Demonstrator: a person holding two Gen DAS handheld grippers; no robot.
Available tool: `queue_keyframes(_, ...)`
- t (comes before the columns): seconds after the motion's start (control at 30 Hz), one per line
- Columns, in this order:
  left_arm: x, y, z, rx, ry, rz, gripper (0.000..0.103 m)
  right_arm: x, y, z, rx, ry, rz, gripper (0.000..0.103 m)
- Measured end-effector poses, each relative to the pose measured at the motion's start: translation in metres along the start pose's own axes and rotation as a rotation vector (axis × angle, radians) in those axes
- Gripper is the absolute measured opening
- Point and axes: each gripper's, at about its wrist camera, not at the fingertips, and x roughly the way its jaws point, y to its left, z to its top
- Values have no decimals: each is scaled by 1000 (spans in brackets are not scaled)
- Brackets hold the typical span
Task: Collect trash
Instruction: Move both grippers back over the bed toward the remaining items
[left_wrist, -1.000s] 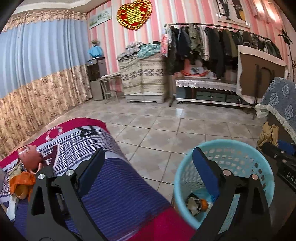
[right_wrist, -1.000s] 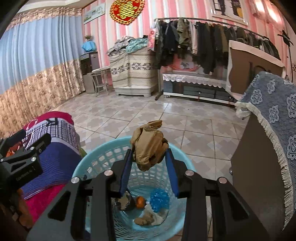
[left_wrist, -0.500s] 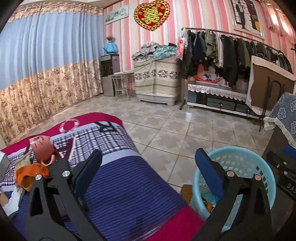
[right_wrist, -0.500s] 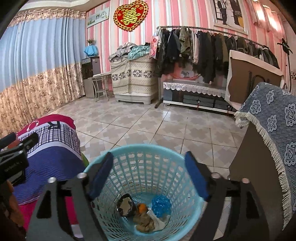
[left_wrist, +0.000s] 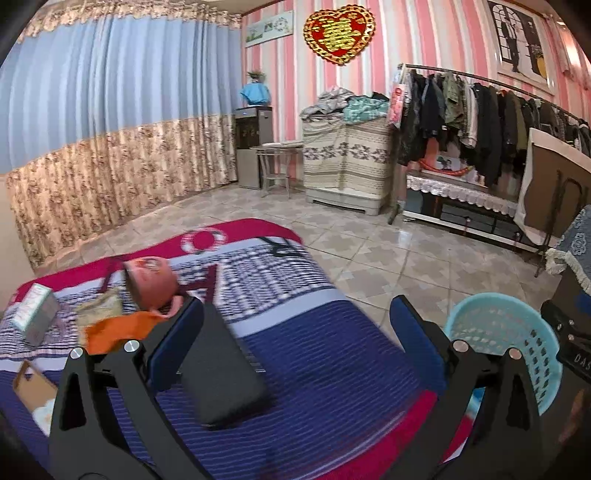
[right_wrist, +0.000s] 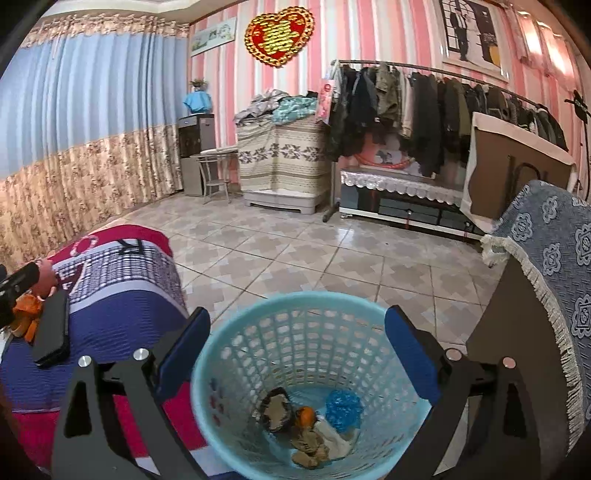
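A light blue plastic trash basket (right_wrist: 258, 343) stands on the floor beside the bed; it also shows in the left wrist view (left_wrist: 517, 332). It holds a brown crumpled wad (right_wrist: 308, 445), an orange bit (right_wrist: 306, 415) and a blue crinkled ball (right_wrist: 343, 406). My right gripper (right_wrist: 297, 349) is open and empty just above the basket. My left gripper (left_wrist: 295, 338) is open and empty over the bed. On the bed lie an orange wrapper (left_wrist: 118, 328), a tan wrapper (left_wrist: 98, 306), a pink cup (left_wrist: 149, 282) and a small box (left_wrist: 35, 314).
A black phone-like slab (left_wrist: 221, 373) lies on the striped bedspread (left_wrist: 314, 362). A table with a blue fringed cloth (right_wrist: 554, 266) stands right of the basket. A clothes rack (right_wrist: 424, 110) and a covered cabinet (right_wrist: 280, 162) line the far wall across the tiled floor.
My right gripper opened and let the brown wad fall into the basket. My left gripper swung left from the basket toward the items on the bed.
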Motion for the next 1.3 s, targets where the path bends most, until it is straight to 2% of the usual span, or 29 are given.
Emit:
queue_keyframes(0.27, -26, 74, -1, -58, 8, 81, 97, -9, 56, 0, -54, -6, 83, 93)
queue_keyframes(0.6, -54, 164, -21, -113, 33, 207, 97, -20, 122, -8, -113, 7, 205, 94)
queue_keyframes(0.9, -65, 232, -52, -151, 92, 312, 97, -29, 169, -25, -186, 22, 271, 94)
queue_keyframes(1.13, -78, 281, -85, -186, 144, 362, 97, -30, 197, -35, -218, 59, 330, 94)
queue_keyframes(1.3, -71, 306, -107, -192, 209, 377, 97, -24, 219, -42, -233, 95, 368, 94)
